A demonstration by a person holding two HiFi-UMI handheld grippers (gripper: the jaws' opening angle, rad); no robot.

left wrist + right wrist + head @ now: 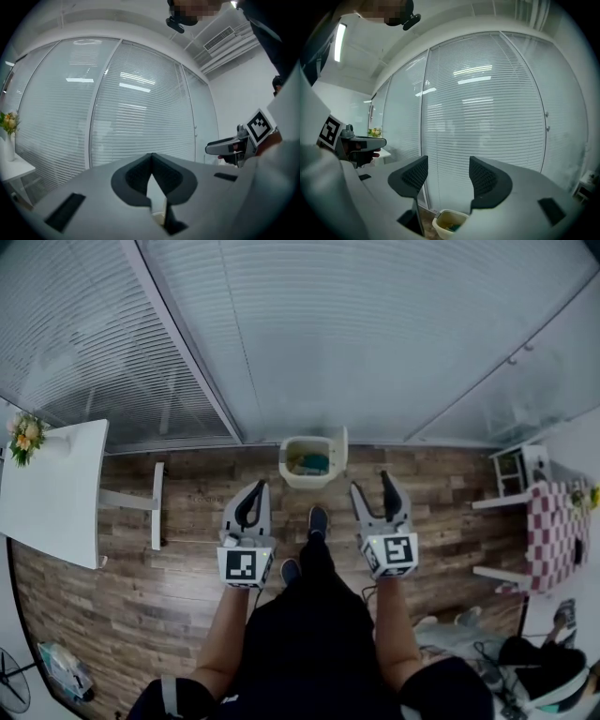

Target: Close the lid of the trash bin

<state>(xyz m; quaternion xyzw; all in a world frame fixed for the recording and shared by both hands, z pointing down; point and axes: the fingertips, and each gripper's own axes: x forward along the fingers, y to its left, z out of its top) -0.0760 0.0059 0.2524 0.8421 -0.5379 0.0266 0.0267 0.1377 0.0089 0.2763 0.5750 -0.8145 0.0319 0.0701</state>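
Left tongs (255, 491), right tongs (373, 486): same build. Light grey plastic shells, jaws tapering to the tips. Jaw faces are lined with dark ribbed pads (412, 174). Black rectangular slots (551, 211) are cut into the shell tops. Each has a cube (244, 566) at the rear, with white faces and black square markers. Person wears black clothes (305, 634) and dark shoes (318, 518); forearms are not sleeved.
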